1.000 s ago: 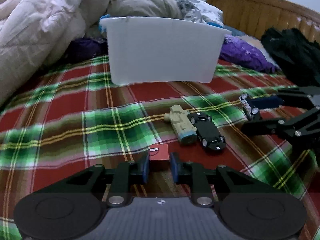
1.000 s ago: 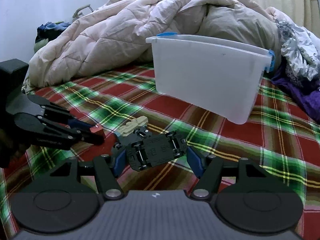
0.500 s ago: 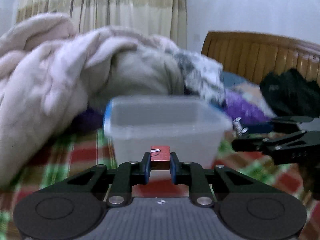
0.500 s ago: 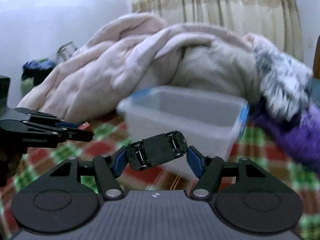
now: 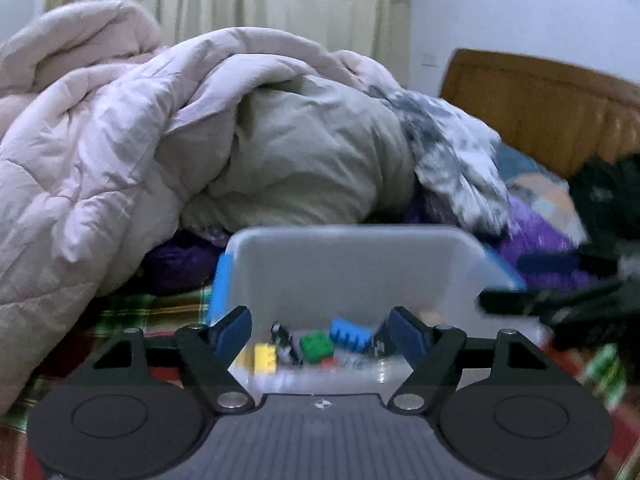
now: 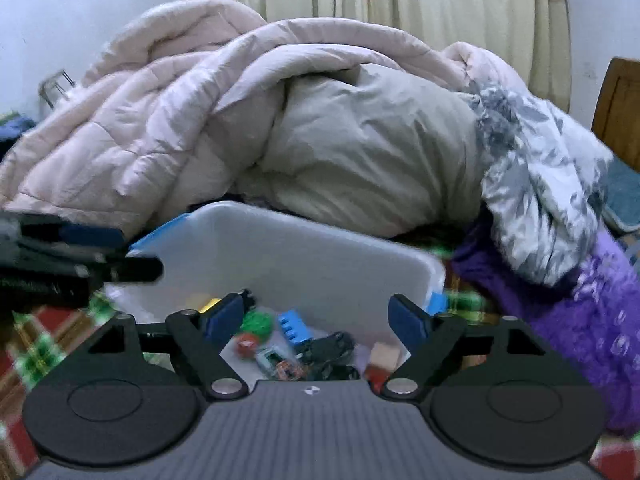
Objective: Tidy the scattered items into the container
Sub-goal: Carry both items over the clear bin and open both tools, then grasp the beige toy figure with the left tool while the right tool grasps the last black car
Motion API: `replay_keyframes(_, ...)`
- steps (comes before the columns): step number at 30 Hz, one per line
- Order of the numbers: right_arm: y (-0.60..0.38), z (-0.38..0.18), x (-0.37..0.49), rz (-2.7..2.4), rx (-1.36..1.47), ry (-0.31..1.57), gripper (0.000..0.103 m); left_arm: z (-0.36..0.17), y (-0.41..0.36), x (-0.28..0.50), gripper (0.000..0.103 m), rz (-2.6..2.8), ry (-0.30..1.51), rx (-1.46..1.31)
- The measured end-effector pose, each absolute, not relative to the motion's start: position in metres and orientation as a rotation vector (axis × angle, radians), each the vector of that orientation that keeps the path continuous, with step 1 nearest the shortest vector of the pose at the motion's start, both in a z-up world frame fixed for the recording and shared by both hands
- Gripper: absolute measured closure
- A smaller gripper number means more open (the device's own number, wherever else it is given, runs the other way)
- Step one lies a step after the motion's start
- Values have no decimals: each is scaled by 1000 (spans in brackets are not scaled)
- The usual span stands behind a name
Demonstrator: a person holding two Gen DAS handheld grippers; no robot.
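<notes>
Both hand-held grippers — left (image 5: pixel 320 330), right (image 6: pixel 316 318) — hang wide open and empty just above the container (image 5: pixel 360 276), the toys directly below them

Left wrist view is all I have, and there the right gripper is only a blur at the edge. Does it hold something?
Observer: No. The right gripper is open, nothing between its fingers.
Operator: Where is it?
Observer: At the container's near edge, looking down into it.
Operator: Is a car inside?
Observer: Yes, a black toy car lies on the floor, between the fingers in that view.
</notes>
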State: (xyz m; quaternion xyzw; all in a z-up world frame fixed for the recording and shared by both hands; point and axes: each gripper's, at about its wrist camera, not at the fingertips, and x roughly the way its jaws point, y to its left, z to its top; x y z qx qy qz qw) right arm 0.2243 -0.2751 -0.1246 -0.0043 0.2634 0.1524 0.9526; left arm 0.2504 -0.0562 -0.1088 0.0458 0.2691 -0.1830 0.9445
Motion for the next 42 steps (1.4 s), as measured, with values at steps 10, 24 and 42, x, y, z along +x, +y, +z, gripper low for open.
replay_keyframes(10, -207, -219, 88, 459, 16, 710, 25, -178, 5, 145, 24, -360, 601, 81)
replay_keyframes(24, -200, -239, 81, 366, -12, 741, 71, -211, -6, 97, 24, -384, 668, 89)
replay_keyframes(42, -243, -251, 87, 316, 17, 704, 70, -243, -70, 125, 74, -411, 697, 125)
